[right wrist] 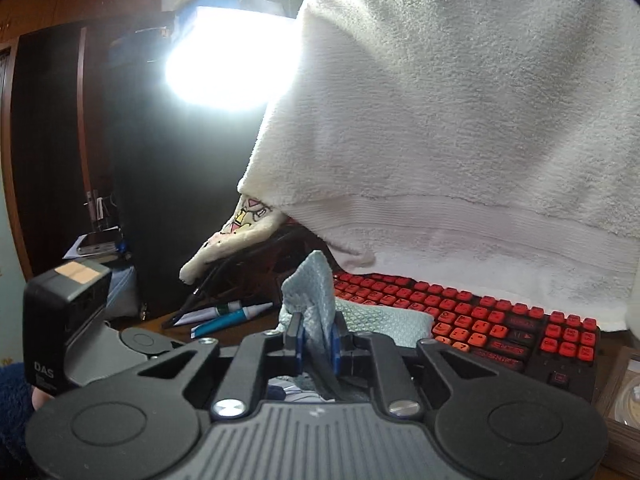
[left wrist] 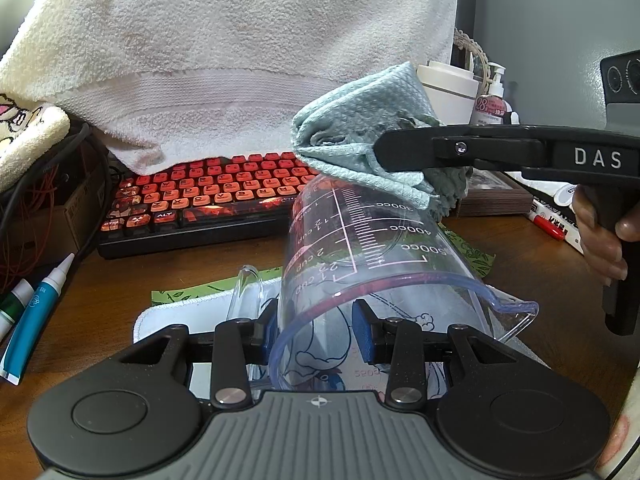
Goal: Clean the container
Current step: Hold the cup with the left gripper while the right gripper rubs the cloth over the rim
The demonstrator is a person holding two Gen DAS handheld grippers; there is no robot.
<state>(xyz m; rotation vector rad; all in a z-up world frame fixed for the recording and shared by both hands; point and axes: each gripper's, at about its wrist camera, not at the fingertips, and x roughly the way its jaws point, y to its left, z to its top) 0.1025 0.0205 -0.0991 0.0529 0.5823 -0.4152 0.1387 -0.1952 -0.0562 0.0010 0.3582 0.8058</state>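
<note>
A clear plastic measuring cup (left wrist: 360, 248) with pink scale marks lies tipped, its mouth toward the left wrist camera and its base raised. My left gripper (left wrist: 318, 332) is shut on the cup's wall at the rim, beside the clear handle (left wrist: 248, 288). My right gripper (left wrist: 384, 148) reaches in from the right, shut on a bunched teal cloth (left wrist: 360, 136) that rests against the cup's upturned base. In the right wrist view the cloth (right wrist: 316, 300) sticks up between the blue pads (right wrist: 335, 344) of the right gripper (right wrist: 318, 340).
A black keyboard with red keys (left wrist: 208, 192) lies behind the cup, partly under a hanging white towel (left wrist: 240, 60). A printed mat (left wrist: 176, 296) covers the wooden desk (left wrist: 540, 264). Pens (left wrist: 36, 312) lie left; bottles (left wrist: 452, 88) stand at back right. A hand (left wrist: 604, 240) holds the right gripper's handle.
</note>
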